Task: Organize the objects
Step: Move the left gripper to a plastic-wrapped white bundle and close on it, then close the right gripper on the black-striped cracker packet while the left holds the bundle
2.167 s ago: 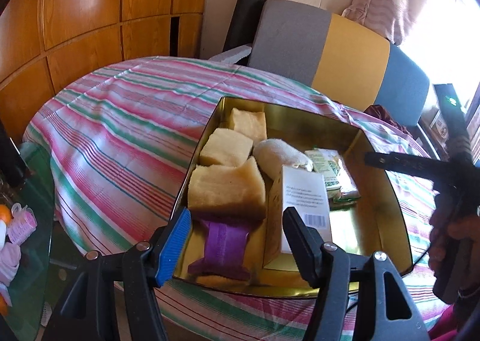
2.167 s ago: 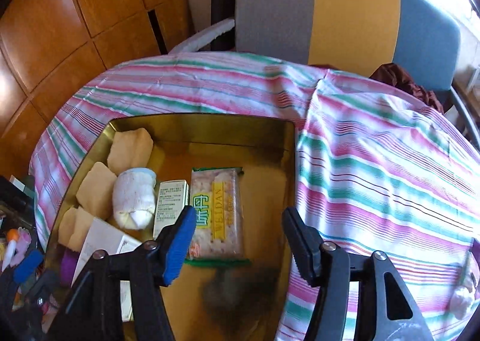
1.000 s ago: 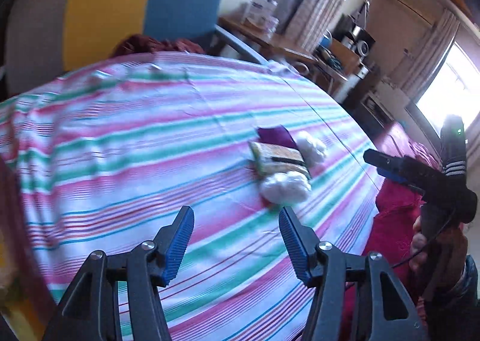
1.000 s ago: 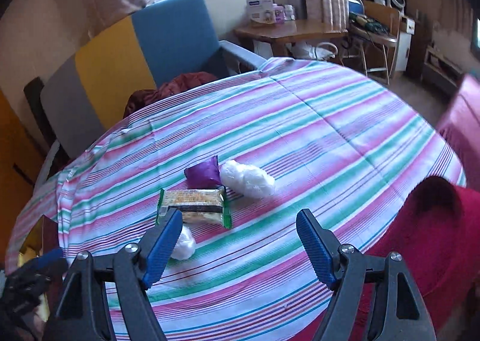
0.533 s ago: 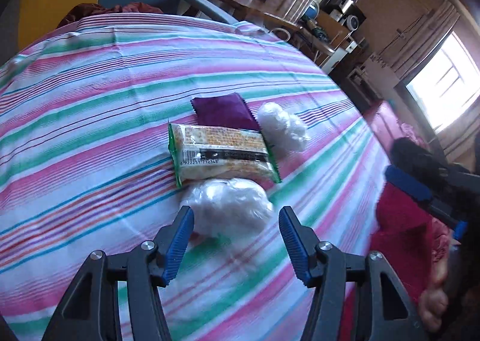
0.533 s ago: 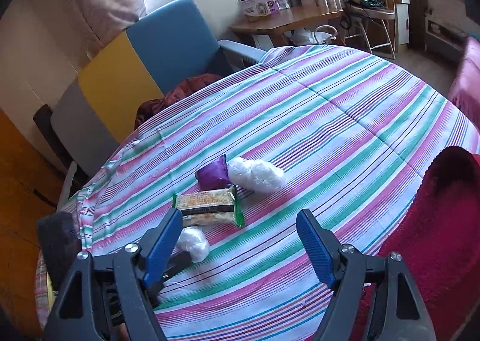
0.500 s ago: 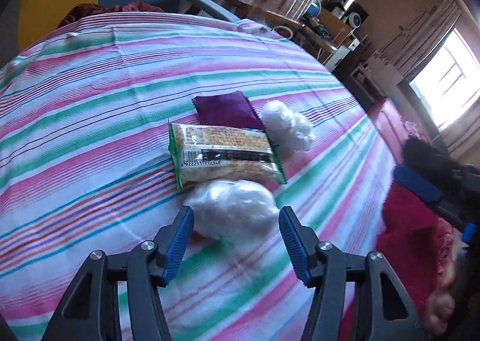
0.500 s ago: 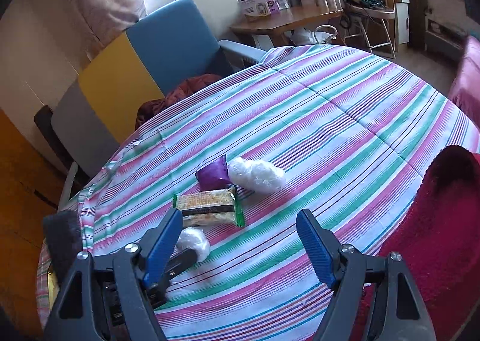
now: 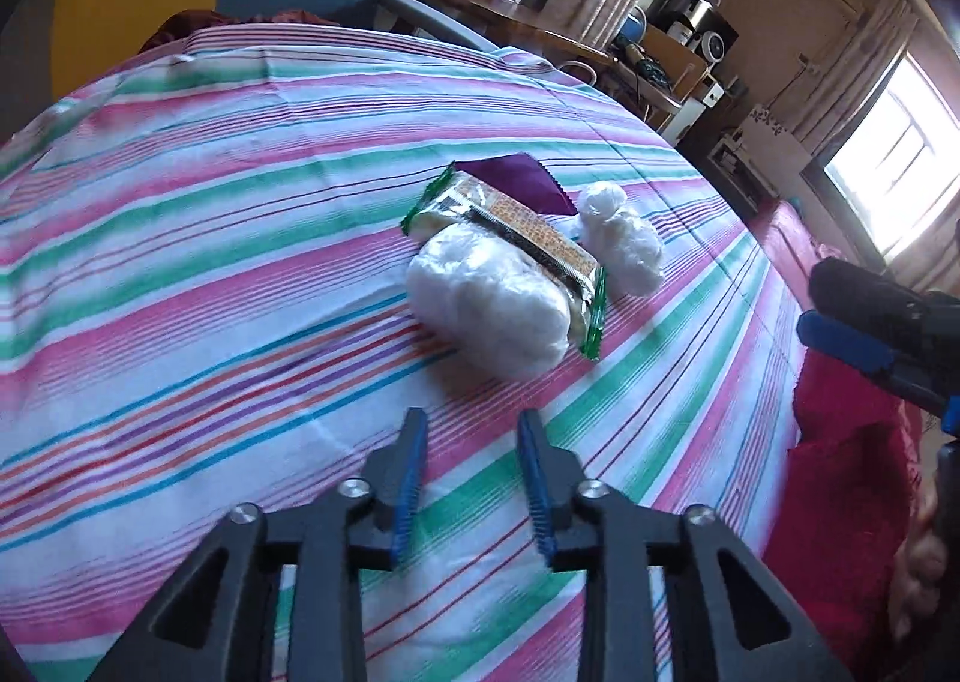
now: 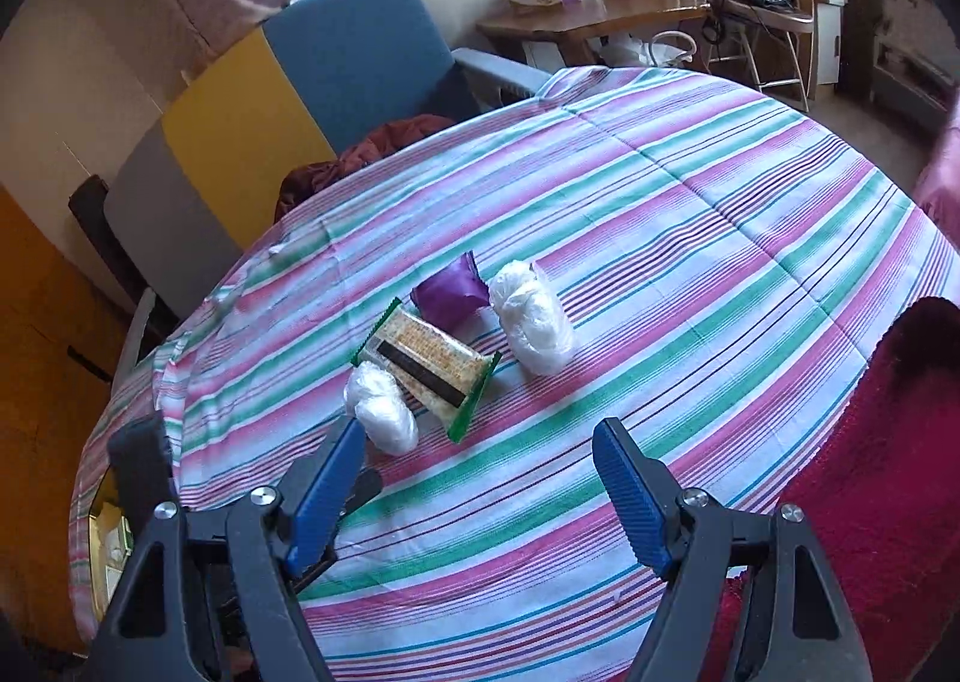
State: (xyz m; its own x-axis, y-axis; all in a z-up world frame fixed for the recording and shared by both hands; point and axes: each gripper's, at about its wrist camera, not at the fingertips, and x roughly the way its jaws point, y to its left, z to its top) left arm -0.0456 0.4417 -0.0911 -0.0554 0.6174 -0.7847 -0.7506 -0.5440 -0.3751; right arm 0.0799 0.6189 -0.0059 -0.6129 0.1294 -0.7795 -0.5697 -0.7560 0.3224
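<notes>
The left claw point(image 9: 471, 424) had snapped shut since half a second before, when its fingers stood wide on either side of the near white bundle point(image 9: 489, 310). It had clenched on nothing: the bundle lay just beyond its tips on the striped bench point(image 9: 180, 262), pressed against the near side of the biscuit packet point(image 9: 510, 226). The pick had probably missed and needed a fresh try. A purple sachet point(image 9: 516, 181) lay behind the packet and partly under it, and a second white bundle point(image 9: 621, 244) lay just right of it. The right claw point(image 10: 480, 433) hung released and empty, short of the packet.
</notes>
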